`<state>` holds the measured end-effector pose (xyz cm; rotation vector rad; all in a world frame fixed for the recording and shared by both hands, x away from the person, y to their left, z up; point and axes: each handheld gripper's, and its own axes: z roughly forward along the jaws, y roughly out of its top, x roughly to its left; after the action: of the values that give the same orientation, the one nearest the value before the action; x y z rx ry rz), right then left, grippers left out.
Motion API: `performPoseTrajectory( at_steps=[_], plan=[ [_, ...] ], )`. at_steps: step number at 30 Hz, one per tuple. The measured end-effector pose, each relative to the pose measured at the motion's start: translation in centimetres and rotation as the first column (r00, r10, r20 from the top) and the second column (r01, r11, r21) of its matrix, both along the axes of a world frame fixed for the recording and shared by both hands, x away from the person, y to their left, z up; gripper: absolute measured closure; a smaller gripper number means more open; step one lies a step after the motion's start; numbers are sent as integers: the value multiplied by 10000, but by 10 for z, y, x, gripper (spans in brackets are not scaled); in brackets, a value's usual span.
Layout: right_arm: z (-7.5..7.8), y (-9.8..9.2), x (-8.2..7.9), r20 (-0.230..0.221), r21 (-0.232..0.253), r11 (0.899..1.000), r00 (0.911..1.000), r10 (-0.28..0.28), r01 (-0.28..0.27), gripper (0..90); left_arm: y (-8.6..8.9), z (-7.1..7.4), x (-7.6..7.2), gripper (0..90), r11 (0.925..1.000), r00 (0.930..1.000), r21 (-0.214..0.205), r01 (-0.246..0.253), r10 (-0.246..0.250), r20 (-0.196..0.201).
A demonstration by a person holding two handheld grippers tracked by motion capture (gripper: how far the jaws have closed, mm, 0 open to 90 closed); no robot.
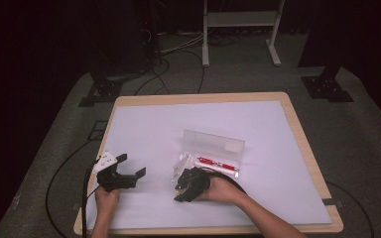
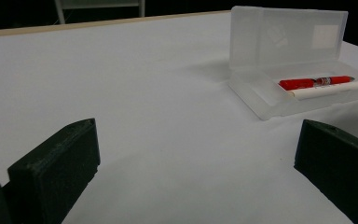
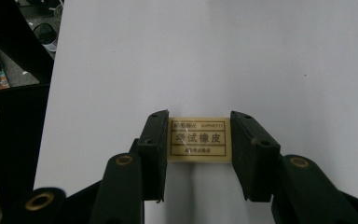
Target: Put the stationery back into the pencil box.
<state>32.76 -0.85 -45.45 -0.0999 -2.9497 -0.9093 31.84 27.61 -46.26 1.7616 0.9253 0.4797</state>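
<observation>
A: Where is the eraser?

B: The eraser (image 3: 199,139), a cream block with a printed label, sits between the two jaws of the right gripper (image 3: 199,154). Both jaws press against its short ends, so the gripper is clamped on it, just above the white sheet (image 3: 223,56).

A: And in the high view?

B: There the right gripper (image 1: 191,184) is in the person's right hand (image 1: 223,190), low over the table (image 1: 305,144), just in front of the open pencil case (image 1: 213,158). The eraser itself is too small to make out from up there.

A: What is in the case?

B: In the left gripper view, the pencil case (image 2: 298,60) is clear plastic with its lid standing upright. A red pen (image 2: 314,82) lies in the tray, with a white stick (image 2: 326,90) just beside it, touching or nearly so.

A: The left gripper?

B: The left gripper (image 1: 124,173) is held by the left hand (image 1: 106,197) near the table's front left, well apart from the case. Its jaws are spread wide, with bare white sheet between them.
</observation>
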Motion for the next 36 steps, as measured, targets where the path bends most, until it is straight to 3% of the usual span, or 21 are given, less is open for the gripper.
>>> performPoseTrajectory(
  at_steps=[19, 36],
  plan=[
    [9, -6, 4, -113, 256, 9996, 9999, -81, 83, 582, 0, 0, 0, 0, 10000, 10000, 2, 3, -3, 11],
    [27, -18, 21, 76, 693, 9956, 9979, -644, 637, 582, 0, 0, 0, 0, 10000, 10000, -18, -7, 7, 24]
  ],
)
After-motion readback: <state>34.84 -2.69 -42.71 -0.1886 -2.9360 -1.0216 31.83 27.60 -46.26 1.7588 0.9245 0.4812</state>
